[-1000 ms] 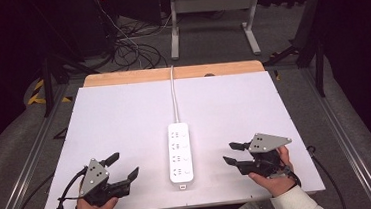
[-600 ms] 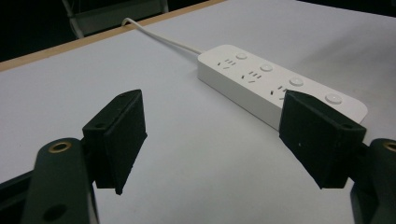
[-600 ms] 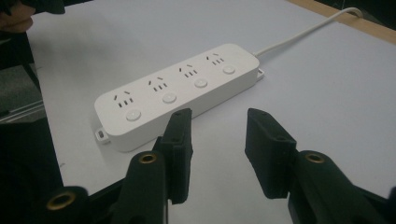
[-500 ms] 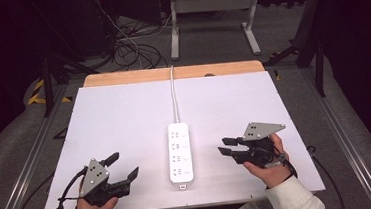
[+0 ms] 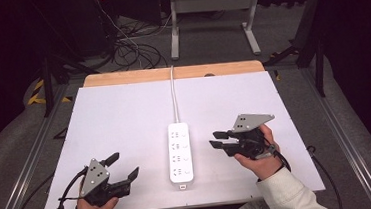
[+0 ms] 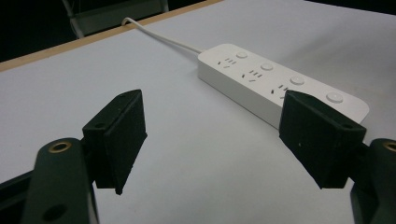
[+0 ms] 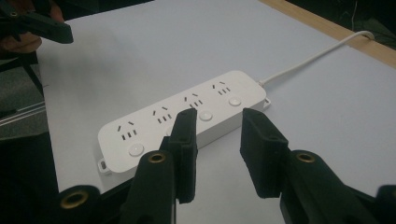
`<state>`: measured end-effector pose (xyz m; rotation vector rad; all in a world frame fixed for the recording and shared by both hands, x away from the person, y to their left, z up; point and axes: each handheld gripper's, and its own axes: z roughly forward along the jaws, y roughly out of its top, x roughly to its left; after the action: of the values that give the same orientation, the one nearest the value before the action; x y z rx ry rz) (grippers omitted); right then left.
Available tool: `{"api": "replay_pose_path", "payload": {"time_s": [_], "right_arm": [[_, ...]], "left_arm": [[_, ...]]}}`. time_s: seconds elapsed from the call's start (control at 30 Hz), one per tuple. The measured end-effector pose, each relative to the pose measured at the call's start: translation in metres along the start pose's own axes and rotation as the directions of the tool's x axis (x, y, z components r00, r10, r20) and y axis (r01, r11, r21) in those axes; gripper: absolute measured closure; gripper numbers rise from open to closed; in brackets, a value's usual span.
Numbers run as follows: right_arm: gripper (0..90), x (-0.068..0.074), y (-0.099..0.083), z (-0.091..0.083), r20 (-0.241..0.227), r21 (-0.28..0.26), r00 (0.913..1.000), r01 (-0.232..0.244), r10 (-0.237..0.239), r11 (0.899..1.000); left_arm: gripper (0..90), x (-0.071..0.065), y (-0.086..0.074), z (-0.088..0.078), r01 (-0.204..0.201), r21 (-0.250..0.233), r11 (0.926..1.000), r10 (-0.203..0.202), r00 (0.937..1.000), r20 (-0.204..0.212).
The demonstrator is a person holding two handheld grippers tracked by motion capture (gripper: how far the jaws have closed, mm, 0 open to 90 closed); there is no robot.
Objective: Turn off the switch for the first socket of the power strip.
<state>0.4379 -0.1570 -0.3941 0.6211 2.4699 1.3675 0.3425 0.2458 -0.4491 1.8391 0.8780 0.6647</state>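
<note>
With its jaws parted to a narrow gap and nothing between them, the right gripper (image 5: 222, 146) points at the white power strip (image 5: 179, 151) lying mid-table, just short of its switch side. Left gripper (image 5: 122, 168), jaws spread wide and empty, sits well apart near the front edge. Risk, as I judge it: a sideways nudge could skid that light strip across the smooth white table (image 5: 124, 119), or a jaw could slip off a small round button (image 7: 136, 149). Its cable (image 5: 173, 95) runs off the far edge, plug end unseen; switch states unreadable.
</note>
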Motion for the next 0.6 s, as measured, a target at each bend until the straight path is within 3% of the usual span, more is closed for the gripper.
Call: {"api": "replay_pose_path", "payload": {"time_s": [0.6], "right_arm": [[68.5,-0.006,0.026,0.017,-0.012,0.015,0.9998,0.017,-0.017,1.000]], "left_arm": [[23.2,0.000,0.000,0.000,-0.007,0.005,1.0000,0.007,1.0000,0.005]]}}
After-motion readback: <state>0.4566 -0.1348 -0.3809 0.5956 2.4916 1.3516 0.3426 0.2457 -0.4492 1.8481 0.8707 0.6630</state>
